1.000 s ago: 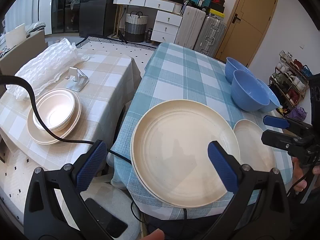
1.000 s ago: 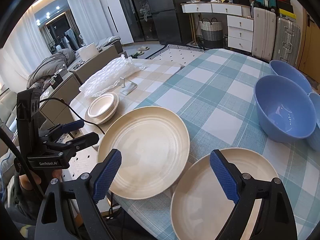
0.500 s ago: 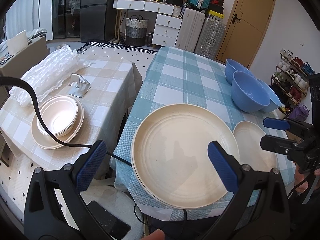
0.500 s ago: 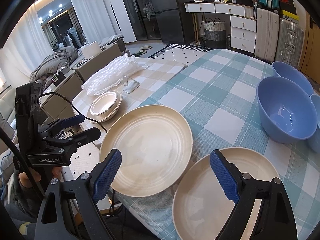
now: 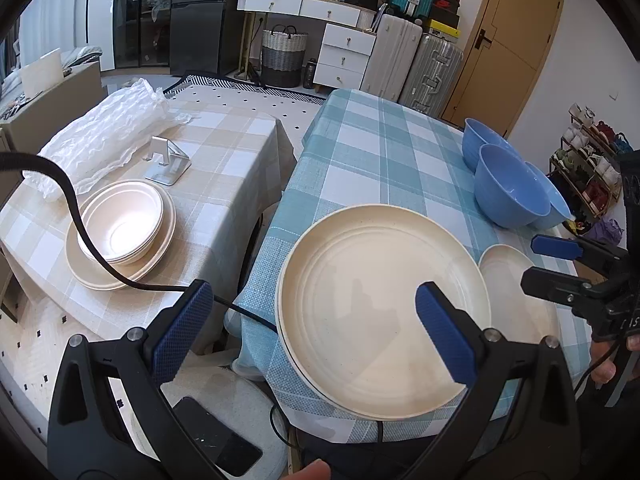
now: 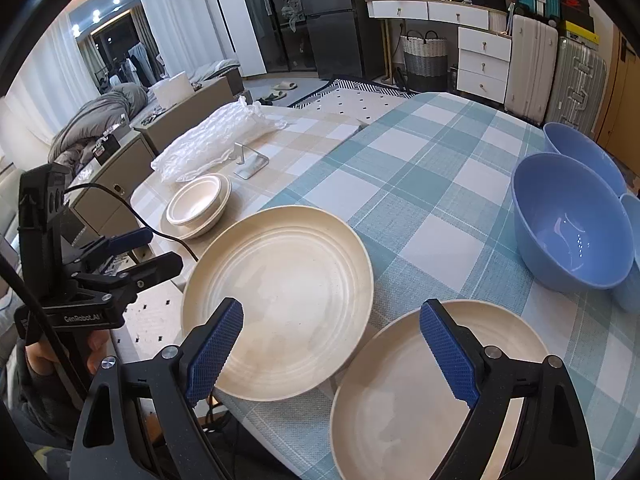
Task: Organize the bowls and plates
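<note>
On the beige checked table at the left, a stack of cream bowls sits on a cream plate near a crumpled clear plastic wrap. The left gripper hangs wide open and empty above the near edge of a large cream ridged plate on the blue-checked tablecloth. Just right of it, the right gripper is equally spread, holding nothing, over a smaller cream plate, with three blue plastic bowls grouped beyond.
</note>
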